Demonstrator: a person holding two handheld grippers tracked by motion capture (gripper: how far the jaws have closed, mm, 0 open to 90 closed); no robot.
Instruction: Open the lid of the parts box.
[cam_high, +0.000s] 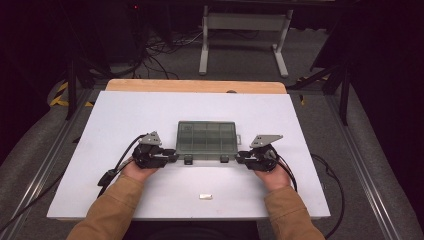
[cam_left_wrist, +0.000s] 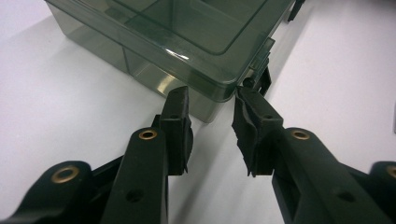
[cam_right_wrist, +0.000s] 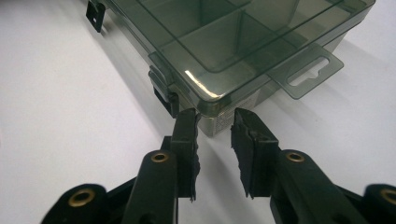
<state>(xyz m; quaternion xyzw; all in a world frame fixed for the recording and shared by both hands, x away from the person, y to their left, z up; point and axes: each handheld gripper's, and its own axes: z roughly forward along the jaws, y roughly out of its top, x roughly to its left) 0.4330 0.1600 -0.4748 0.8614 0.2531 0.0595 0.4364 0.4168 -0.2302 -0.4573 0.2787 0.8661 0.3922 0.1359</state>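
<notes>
Your left gripper (cam_left_wrist: 210, 100) and right gripper (cam_right_wrist: 215, 119) each pinch a near corner of the box (cam_high: 206, 137), which stretches lengthwise between them.

Small pale item (cam_high: 205, 196) on the surface (cam_high: 125, 120) near the front edge was too small to identify. Compartment box (cam_left_wrist: 187, 42) was cut off by the top edge in the left gripper view and the right gripper view, far side unseen. Whether the fingers (cam_left_wrist: 177, 116) pressed the box corners couldn't be told. Both forearms were cropped at the bottom of the high view. Box contents were unreadable from above.
</notes>
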